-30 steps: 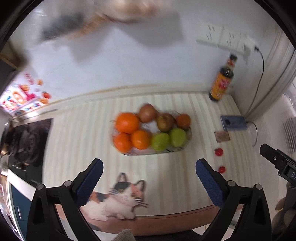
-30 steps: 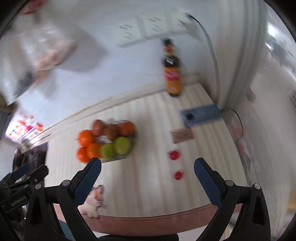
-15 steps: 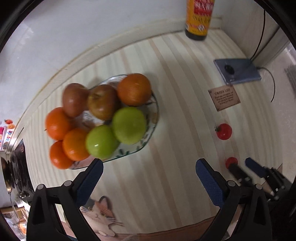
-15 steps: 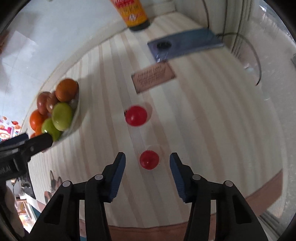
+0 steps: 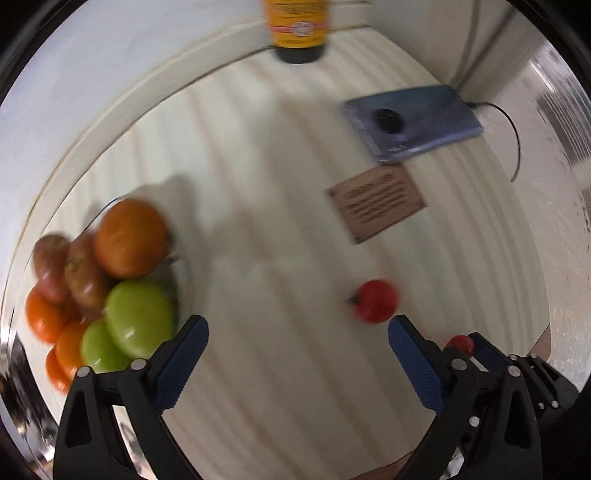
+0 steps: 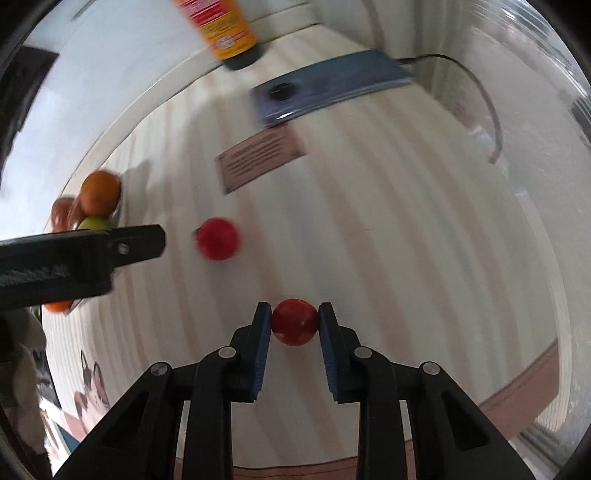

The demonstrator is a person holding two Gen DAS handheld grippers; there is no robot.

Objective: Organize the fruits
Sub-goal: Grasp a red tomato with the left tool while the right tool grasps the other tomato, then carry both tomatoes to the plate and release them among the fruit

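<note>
In the left wrist view, the left gripper (image 5: 297, 338) points down at a pale striped countertop (image 5: 280, 206) with its blue pads spread wide and nothing between them; its jaws have just been closing a little. A small red tomato (image 5: 376, 301) lies loose on the counter just ahead of the right-hand pad, not touching it. To the left, a bowl (image 5: 181, 254) is heaped with oranges, two green apples (image 5: 140, 323) and brownish fruit. Farther back lie a brown card (image 5: 376, 206), a blue phone (image 5: 412, 123) with a cable, and a sauce bottle (image 5: 297, 31) by the wall. At lower right the right gripper (image 5: 460, 347) shows with a second red tomato in its tips. In the right wrist view, that right gripper (image 6: 295, 323) has just closed, and both pads press on the second red tomato (image 6: 294, 322), down at the counter. The loose tomato (image 6: 217, 239) sits beyond it, near a black finger of the left gripper (image 6: 140, 243) coming in from the left, with the bowl's fruit behind.
</note>
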